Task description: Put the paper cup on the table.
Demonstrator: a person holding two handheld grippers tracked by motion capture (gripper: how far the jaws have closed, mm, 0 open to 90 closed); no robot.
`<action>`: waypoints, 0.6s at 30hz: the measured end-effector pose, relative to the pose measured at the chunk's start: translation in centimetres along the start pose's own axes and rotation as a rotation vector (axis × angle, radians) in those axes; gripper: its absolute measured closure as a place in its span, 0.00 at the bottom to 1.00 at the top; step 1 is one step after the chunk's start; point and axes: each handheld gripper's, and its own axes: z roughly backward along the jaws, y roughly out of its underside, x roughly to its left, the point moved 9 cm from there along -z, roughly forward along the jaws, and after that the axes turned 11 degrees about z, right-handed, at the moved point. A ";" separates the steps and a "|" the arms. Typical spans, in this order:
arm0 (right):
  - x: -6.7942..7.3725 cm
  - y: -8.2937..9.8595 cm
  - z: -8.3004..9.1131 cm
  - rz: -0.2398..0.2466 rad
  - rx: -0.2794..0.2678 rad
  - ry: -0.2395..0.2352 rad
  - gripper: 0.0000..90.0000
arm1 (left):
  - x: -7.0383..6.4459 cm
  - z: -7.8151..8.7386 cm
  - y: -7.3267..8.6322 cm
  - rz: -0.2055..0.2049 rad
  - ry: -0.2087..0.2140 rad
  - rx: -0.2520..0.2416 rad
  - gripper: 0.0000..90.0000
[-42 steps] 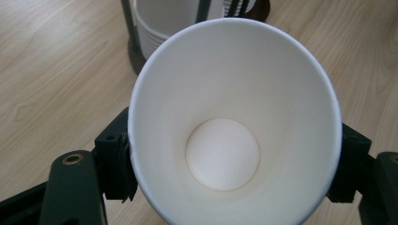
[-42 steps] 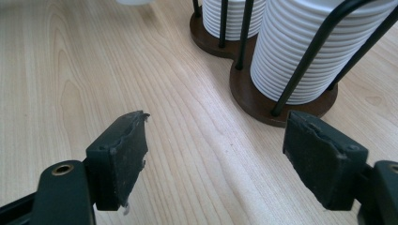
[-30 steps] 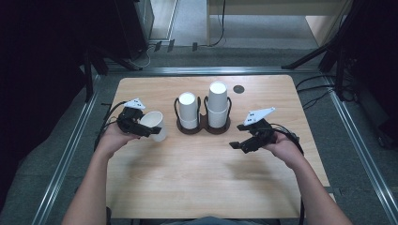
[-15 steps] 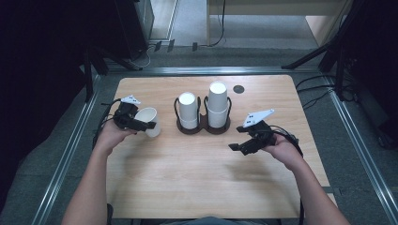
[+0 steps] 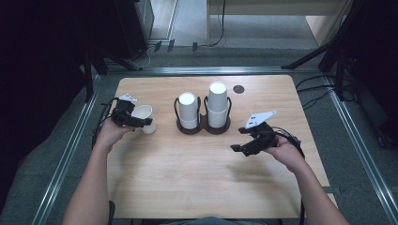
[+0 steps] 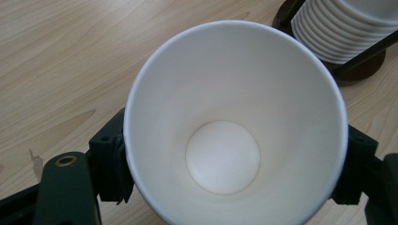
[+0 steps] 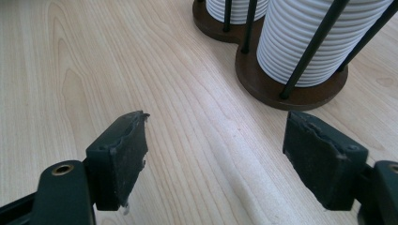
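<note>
A smooth white paper cup (image 6: 233,126), tapered and round-rimmed, sits clamped between the left gripper's (image 5: 133,118) black jaws at the wooden table's (image 5: 187,178) left side. The right gripper (image 7: 220,159) hangs wide apart, holding nothing, near ribbed cup stacks (image 5: 217,104).

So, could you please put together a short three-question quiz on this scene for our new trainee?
1. True or false: the left gripper holds a single paper cup with its fingers on either side of the cup.
2. Multiple choice: the right gripper is A) shut on a cup, B) open above bare table, C) shut on the rack.
3. Fill in: of the two cup stacks in the brown rack, the taller is the ___ one in the high view.

Key:
1. True.
2. B.
3. Right: the right stack stands above the left stack.
</note>
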 end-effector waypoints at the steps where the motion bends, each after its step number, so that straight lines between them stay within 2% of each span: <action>1: 0.0 0.1 0.0 -0.001 0.002 0.001 0.25 | 0.0 -0.1 0.0 0.002 0.000 0.000 0.23; 10: 0.1 0.2 0.0 0.000 0.008 0.004 0.25 | -0.1 -0.3 -0.1 -0.006 -0.010 -0.003 0.22; 18: 0.1 0.3 0.0 -0.002 0.012 0.005 0.25 | -0.3 -0.5 0.1 -0.029 -0.013 0.012 0.22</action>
